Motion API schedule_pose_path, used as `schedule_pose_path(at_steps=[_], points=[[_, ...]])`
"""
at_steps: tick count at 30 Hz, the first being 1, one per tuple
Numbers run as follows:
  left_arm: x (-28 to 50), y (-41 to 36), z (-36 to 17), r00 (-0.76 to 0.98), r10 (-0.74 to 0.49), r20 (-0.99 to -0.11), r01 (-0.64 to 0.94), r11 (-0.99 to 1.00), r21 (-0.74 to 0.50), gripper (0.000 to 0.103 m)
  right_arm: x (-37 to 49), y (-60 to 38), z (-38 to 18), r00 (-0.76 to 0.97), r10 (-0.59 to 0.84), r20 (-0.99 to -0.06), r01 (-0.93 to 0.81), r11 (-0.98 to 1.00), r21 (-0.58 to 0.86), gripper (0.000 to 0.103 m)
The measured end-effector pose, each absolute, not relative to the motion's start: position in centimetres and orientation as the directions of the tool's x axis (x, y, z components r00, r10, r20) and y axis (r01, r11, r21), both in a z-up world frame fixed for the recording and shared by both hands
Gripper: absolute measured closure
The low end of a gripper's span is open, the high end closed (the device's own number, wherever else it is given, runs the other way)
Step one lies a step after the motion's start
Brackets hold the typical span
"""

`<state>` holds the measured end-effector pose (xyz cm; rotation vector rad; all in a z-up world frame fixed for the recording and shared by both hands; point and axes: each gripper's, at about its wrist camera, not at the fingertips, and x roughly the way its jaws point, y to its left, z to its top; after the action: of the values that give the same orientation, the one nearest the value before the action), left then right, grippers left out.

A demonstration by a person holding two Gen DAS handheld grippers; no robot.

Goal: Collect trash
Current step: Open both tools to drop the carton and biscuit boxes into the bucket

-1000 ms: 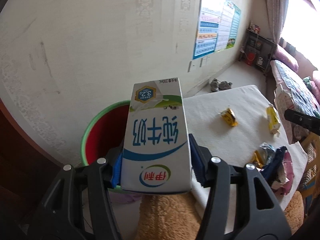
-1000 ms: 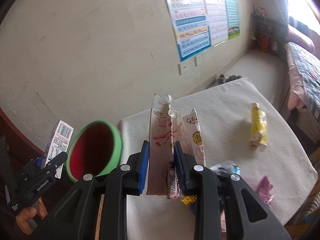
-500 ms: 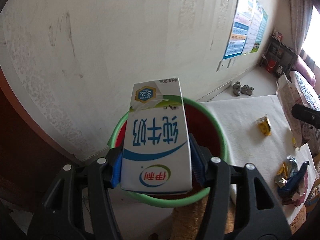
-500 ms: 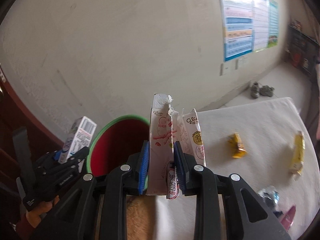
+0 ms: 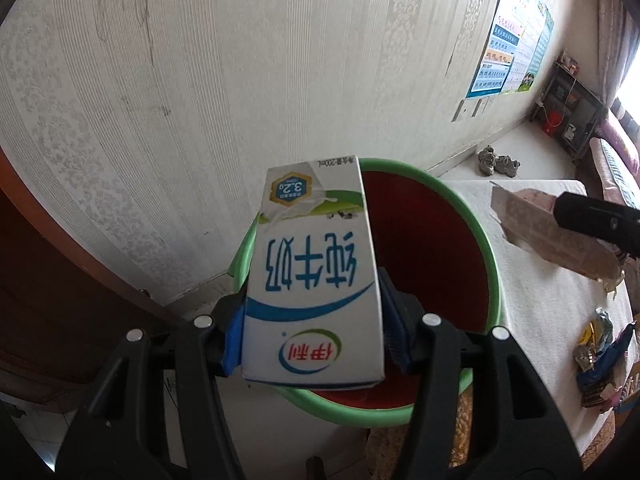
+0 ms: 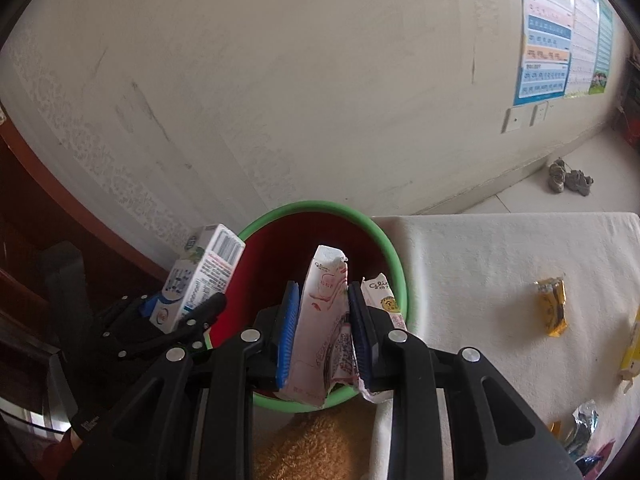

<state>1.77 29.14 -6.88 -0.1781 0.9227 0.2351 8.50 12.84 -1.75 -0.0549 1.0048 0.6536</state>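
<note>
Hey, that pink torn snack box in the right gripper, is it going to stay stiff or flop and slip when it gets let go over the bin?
The pink snack box looks torn open and creased, so probably flimsy and light. The right gripper has squeezed it nearly flat, suggesting it's empty. Held over the bin, it should likely drop straight in, maybe fluttering.
</note>
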Motion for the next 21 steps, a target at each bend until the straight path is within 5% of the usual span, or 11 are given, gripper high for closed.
schedule_pose_path(at_steps=[6, 8, 9, 21], points=[[2.2, 29.2, -7.5, 0.574, 0.137, -0.808, -0.289, 0.956, -0.043, 0.048, 9.0, 13.5, -1.4, 0.381, 0.489, -0.785, -0.528, 0.812, 0.249, 0.076], [2.4, 29.3, -7.6, 0.566, 0.149, -0.811, -0.296, 0.955, -0.032, 0.029, 9.1, 13.3, -1.0, 0.405, 0.499, -0.767, -0.518, 0.816, 0.257, 0.045], [2.3, 29.3, -7.5, 0.571, 0.145, -0.808, -0.296, 0.954, -0.038, 0.029, 9.1, 13.1, -0.8, 0.417, 0.502, -0.758, -0.515, 0.817, 0.259, 0.043], [1.4, 27.8, -6.6, 0.581, 0.133, -0.803, -0.283, 0.958, -0.046, 0.029, 6.8, 7.6, -1.4, 0.437, 0.48, -0.76, -0.456, 0.847, 0.273, 0.043]])
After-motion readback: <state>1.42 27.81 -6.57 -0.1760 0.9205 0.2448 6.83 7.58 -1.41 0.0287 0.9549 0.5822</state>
